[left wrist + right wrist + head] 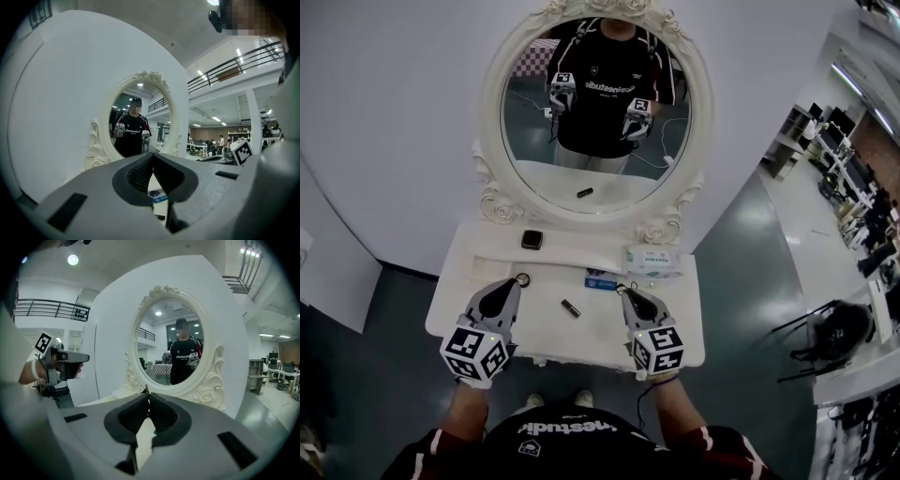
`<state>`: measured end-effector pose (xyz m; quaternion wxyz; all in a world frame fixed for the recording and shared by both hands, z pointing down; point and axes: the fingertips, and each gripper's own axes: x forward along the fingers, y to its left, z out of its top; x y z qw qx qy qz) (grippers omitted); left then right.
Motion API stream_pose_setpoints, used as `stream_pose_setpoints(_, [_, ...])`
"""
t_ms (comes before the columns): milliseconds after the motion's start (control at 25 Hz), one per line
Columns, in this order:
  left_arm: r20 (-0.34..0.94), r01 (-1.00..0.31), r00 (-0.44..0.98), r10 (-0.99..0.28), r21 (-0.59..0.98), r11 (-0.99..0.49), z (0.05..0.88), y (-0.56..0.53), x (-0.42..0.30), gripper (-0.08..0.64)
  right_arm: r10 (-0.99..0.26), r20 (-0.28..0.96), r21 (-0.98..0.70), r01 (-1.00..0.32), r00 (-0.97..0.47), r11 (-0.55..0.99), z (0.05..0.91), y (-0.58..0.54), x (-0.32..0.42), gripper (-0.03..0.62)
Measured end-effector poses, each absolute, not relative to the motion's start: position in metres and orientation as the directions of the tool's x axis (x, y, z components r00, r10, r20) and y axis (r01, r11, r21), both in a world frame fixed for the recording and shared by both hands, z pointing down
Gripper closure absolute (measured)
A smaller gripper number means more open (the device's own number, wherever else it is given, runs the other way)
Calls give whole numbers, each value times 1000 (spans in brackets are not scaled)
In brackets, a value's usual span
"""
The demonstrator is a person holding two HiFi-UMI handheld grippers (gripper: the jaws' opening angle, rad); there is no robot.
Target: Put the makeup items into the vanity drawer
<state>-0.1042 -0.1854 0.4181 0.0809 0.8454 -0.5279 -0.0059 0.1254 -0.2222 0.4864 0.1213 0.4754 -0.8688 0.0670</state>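
My head camera looks steeply down on the desk (pixel 459 292) from above its near edge. Cameras on my left tongs (pixel 153 158) and right tongs (pixel 149 394) ride low, facing the far mirror (pixel 600 122), shared by all.

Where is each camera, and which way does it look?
Head view: on the person's head, facing down at the vanity top and mirror; left gripper, right gripper and forearms show.
Left gripper view: on the left gripper, facing the mirror over its closed jaws; the right gripper's cube shows.
Right gripper view: on the right gripper, facing the mirror; the left gripper shows.
All see the mirror.
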Motion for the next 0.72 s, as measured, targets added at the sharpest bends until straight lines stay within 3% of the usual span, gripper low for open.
stream_pose_setpoints(520, [57, -925, 369, -928, 123, -361, 408, -187, -124, 555, -822, 94, -12, -827, -561, 562, 416, -219, 121, 572])
stream_pose_setpoints(720, [66, -931, 352, -934, 124, -342, 411, -190, -122, 554, -818, 85, 0, -821, -569, 572, 413, -223, 127, 572])
